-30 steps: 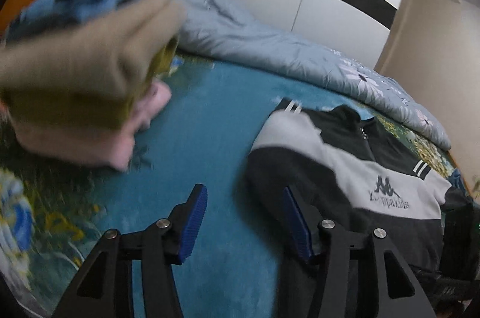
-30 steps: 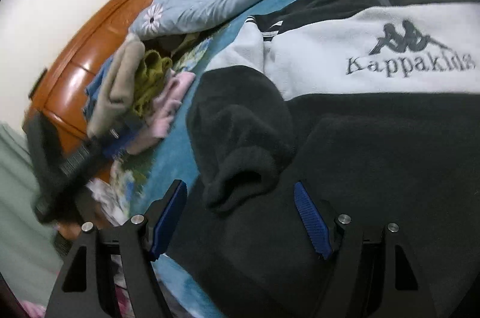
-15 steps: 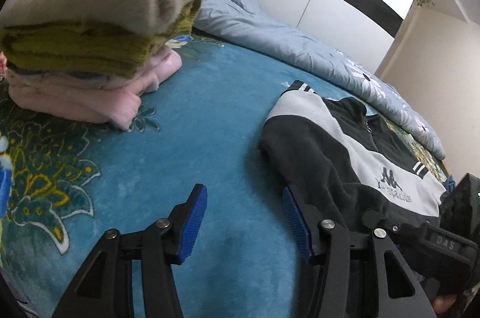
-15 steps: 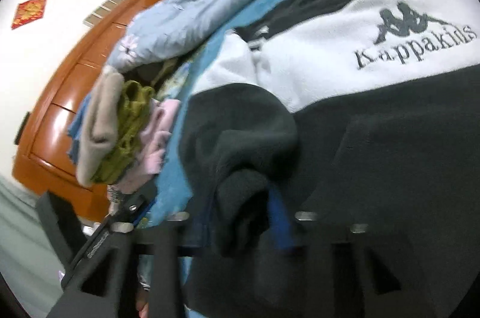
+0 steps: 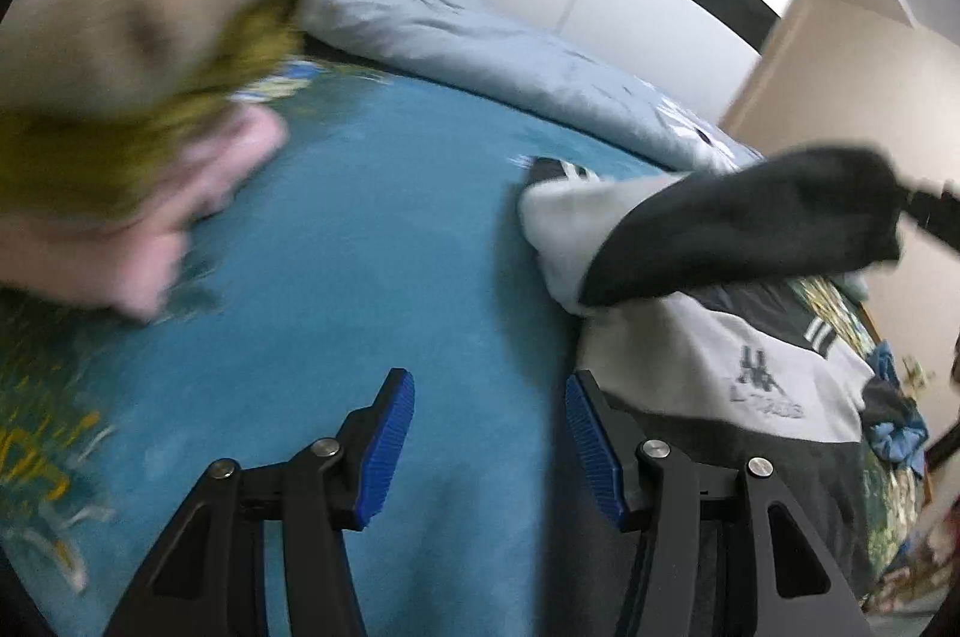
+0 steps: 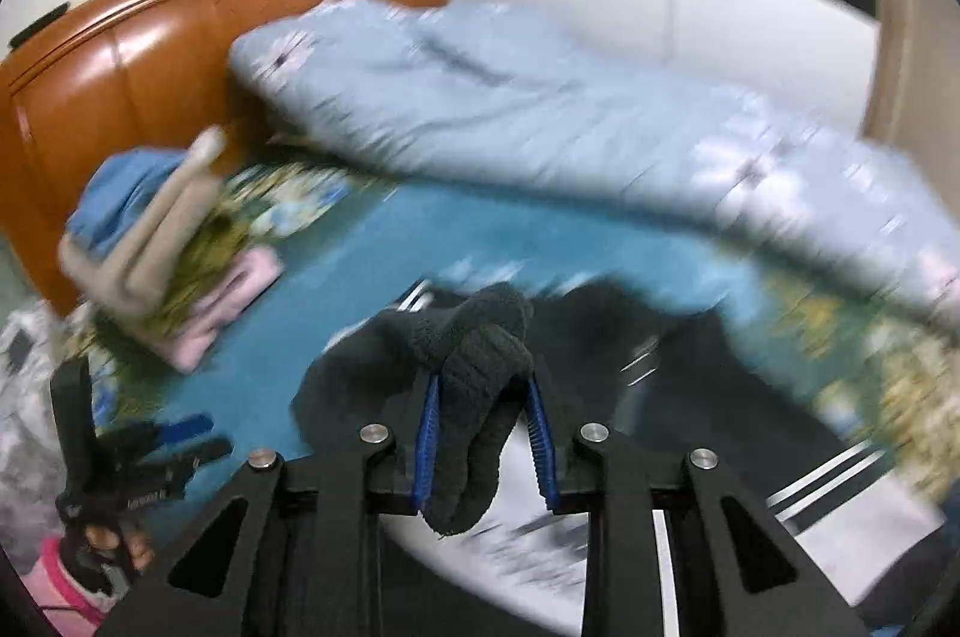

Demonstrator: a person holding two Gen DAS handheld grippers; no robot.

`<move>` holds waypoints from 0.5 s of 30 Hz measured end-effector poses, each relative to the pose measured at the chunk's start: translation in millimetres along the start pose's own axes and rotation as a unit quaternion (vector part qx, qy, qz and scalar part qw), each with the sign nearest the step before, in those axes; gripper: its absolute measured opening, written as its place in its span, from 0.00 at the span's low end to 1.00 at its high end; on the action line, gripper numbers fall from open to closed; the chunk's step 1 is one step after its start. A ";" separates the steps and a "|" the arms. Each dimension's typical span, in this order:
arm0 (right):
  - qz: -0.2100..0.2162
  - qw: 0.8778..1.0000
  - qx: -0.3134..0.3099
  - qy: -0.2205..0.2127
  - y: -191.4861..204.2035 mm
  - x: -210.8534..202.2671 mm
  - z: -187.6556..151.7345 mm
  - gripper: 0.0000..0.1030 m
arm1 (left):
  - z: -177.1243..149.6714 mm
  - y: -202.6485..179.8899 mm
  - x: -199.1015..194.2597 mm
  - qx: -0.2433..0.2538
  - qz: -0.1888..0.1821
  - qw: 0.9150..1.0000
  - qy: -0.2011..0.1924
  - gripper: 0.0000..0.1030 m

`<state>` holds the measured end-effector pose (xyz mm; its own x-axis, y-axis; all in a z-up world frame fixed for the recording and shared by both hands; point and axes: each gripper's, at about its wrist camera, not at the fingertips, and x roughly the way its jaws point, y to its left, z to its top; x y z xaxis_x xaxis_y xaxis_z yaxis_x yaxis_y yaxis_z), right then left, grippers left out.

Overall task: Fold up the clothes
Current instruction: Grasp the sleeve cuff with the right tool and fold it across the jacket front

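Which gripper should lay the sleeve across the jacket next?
Right. The right gripper is shut on the sleeve, lifted above the jacket. The left gripper is open and holds nothing, low over the bedspread beside the jacket.

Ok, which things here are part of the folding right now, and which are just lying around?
In the job:
jacket
its sleeve, clamped in the right gripper
left gripper, open beside the jacket

Lying about:
folded pile
quilt
headboard

Even indoor light; heavy motion blur; fisheye-warped edges
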<state>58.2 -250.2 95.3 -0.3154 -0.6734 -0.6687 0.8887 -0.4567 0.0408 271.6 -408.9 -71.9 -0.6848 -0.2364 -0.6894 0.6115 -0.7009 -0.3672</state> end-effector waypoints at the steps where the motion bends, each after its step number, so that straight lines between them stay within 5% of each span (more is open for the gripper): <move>1: -0.018 1.000 -0.004 -0.013 -10.6 -9.5 8.9 0.27 | 4.4 -10.4 9.0 0.010 -0.013 1.000 0.011 0.55; 4: -0.056 0.998 -0.026 -0.029 -35.0 -24.1 20.0 0.27 | 16.5 -42.4 33.9 0.052 -0.042 0.997 0.043 0.55; 7: -0.082 0.996 -0.031 0.003 -71.4 -13.3 7.2 0.27 | 28.1 -58.3 52.7 0.067 -0.044 0.995 0.056 0.55; 11: -0.125 0.989 0.040 0.067 -134.7 27.2 -38.0 0.27 | 38.1 -65.1 77.3 0.074 -0.025 0.994 0.069 0.55; 15: -0.125 0.975 0.149 0.107 -189.4 62.4 -85.2 0.27 | 38.6 -67.0 102.2 0.089 0.022 0.992 0.089 0.55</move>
<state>-101.4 -156.3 -17.4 -0.4047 -0.3977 -0.8234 0.6470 -0.7609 0.0495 145.4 -412.1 -93.6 -0.5680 -0.1586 -0.8076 0.5494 -0.8037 -0.2286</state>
